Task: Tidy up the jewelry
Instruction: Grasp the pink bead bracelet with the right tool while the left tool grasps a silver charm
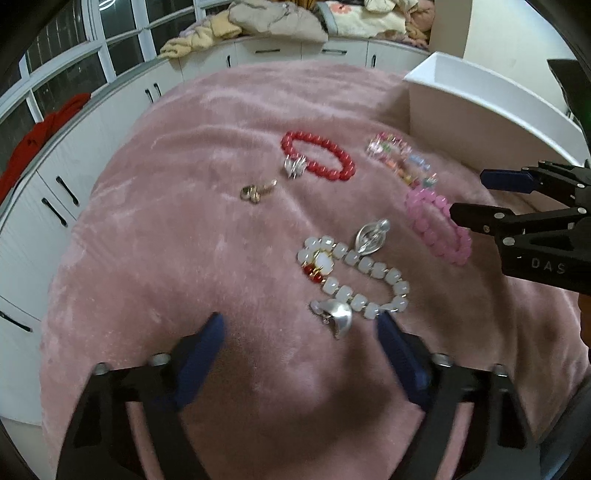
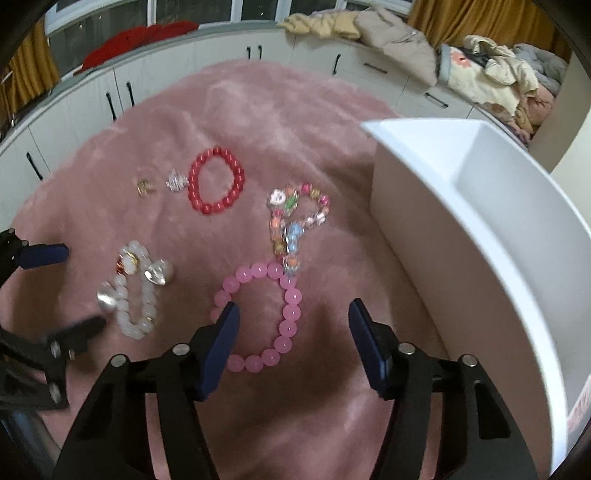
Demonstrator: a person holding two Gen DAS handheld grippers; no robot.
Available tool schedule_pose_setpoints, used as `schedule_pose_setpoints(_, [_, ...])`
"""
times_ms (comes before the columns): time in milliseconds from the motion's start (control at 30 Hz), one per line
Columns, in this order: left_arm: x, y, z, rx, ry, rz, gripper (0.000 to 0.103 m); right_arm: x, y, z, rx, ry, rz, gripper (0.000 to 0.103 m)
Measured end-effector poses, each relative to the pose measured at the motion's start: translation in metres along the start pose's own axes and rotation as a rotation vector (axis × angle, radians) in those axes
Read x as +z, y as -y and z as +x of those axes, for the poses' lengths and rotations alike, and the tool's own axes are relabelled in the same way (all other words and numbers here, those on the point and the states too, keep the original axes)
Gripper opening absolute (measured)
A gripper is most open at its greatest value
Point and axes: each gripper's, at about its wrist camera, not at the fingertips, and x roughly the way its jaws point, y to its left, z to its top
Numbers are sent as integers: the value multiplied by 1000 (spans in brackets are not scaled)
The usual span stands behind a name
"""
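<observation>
Jewelry lies on a pink blanket [image 1: 184, 240]. A red bead bracelet [image 1: 317, 160] [image 2: 216, 182], a multicolour charm bracelet [image 1: 402, 160] [image 2: 295, 221], a pink bead bracelet [image 1: 436, 229] [image 2: 266, 317], a white stone bracelet [image 1: 354, 273] [image 2: 135, 295], silver earrings [image 1: 334, 315] [image 1: 371, 236] and small rings [image 1: 255, 192] [image 1: 295, 166] are spread out. My left gripper [image 1: 299, 325] is open, just short of the silver earring and white bracelet. My right gripper [image 2: 293, 317] is open over the pink bracelet. A white box [image 2: 480, 221] [image 1: 480, 110] stands at the right.
White cabinets [image 2: 92, 96] ring the bed behind, with piled clothes [image 2: 406, 33] and a red cloth [image 1: 40, 133] on top. The box's wall stands close to my right gripper's right finger.
</observation>
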Motion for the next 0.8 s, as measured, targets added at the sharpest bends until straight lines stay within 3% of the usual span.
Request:
schedule_pose_setpoints(233, [1,-1,11,18,-5,4,74,-6,14,28,41,-39,58,49])
schedule_pose_setpoints(500, [-1,5,16,10,4,43,63,-5,24,36,104,-56,98,16])
schedule_pose_setpoints(600, [-1,-1,17,-2,7,19,54,-6,25,33,127,-51,106,13])
schedule_pose_setpoints(800, [-2,-15,15,-28,19,-47,25,-7,24,18,160,-20,125,13])
